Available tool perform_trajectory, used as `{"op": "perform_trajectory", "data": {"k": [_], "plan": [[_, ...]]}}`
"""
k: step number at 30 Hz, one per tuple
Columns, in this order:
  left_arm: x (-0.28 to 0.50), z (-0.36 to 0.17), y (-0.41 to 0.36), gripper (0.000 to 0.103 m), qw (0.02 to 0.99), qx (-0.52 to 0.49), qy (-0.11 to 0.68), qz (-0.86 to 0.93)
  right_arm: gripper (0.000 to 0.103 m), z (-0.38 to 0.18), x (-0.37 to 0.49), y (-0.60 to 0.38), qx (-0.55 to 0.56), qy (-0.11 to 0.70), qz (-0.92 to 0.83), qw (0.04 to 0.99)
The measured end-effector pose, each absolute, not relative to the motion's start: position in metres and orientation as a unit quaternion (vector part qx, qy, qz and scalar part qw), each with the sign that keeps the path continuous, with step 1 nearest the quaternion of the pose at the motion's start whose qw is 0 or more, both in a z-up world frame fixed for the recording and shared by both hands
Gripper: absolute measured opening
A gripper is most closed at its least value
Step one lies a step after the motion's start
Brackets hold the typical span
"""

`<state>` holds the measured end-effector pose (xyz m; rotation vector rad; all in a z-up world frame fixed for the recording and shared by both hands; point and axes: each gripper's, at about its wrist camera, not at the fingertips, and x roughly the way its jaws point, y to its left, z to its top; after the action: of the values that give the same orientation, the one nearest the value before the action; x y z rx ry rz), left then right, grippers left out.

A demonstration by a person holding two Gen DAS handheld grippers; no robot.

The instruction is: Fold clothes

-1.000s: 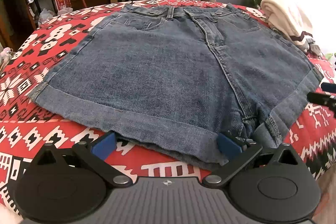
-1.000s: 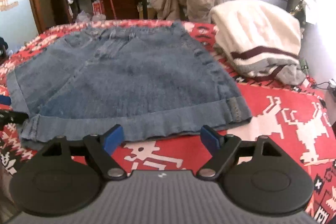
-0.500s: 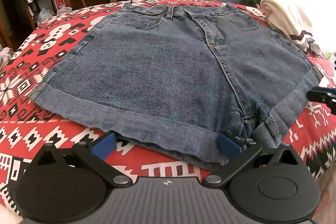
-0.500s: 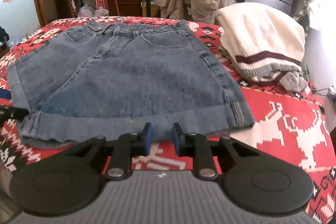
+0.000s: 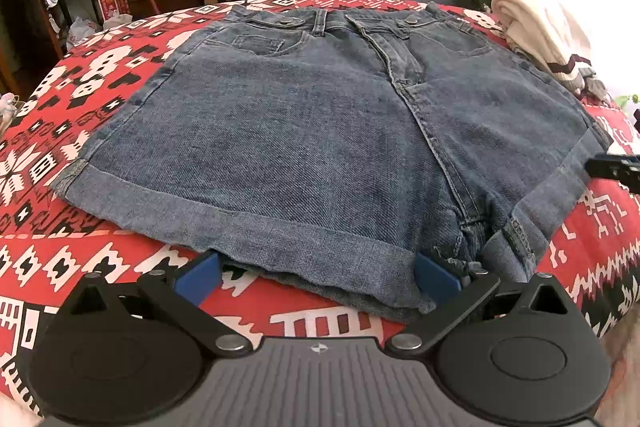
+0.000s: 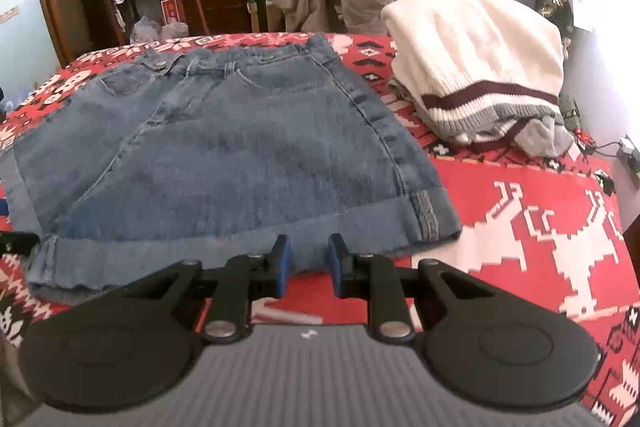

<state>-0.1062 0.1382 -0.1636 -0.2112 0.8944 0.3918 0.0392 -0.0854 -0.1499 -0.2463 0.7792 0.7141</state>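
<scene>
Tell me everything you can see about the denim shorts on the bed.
The denim shorts are mid-blue, faded, with rolled cuffs, a buttoned waistband, belt loops, pockets and a centre fly seam. They lie spread flat on the red patterned bedspread, waistband away from the cameras, hems nearest. The left gripper stands wide open with the near cuff between its blue pads. The right gripper is narrowed at the other leg's cuff, a gap between its pads; whether it pinches cloth is unclear. A cream sweater lies apart.
</scene>
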Motion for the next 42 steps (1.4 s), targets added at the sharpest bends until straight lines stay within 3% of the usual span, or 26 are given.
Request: {"op": "perform_trajectory", "data": {"k": [3,5,8,18,26,35,42], "plan": [[-0.106,-0.164,0.138,0.103,0.878,-0.101,0.428,0.189,0.026,-0.144,0.035,-0.09,-0.109,0.368,0.343,0.858],[-0.106,-0.164,0.138,0.103,0.878,-0.101,0.428,0.189,0.049,-0.132,0.034,-0.085,-0.104,0.347,0.346,0.865],[-0.106,-0.163,0.138,0.103,0.878,-0.101,0.429,0.189,0.076,-0.116,0.041,-0.067,-0.094,0.317,0.354,0.875],[-0.107,-0.164,0.138,0.103,0.879,-0.101,0.426,0.189,0.077,-0.142,0.093,0.022,-0.133,0.35,0.352,0.858],[-0.106,-0.163,0.14,0.103,0.877,-0.105,0.429,0.188,0.087,-0.162,0.075,-0.006,-0.139,0.355,0.35,0.856],[-0.101,-0.143,0.173,0.091,0.882,-0.164,0.395,0.197,0.081,-0.135,0.075,0.015,-0.13,0.333,0.369,0.858],[-0.07,-0.122,0.211,0.091,0.895,-0.138,0.37,0.209,0.081,-0.152,0.096,0.06,-0.153,0.358,0.362,0.847]]}}
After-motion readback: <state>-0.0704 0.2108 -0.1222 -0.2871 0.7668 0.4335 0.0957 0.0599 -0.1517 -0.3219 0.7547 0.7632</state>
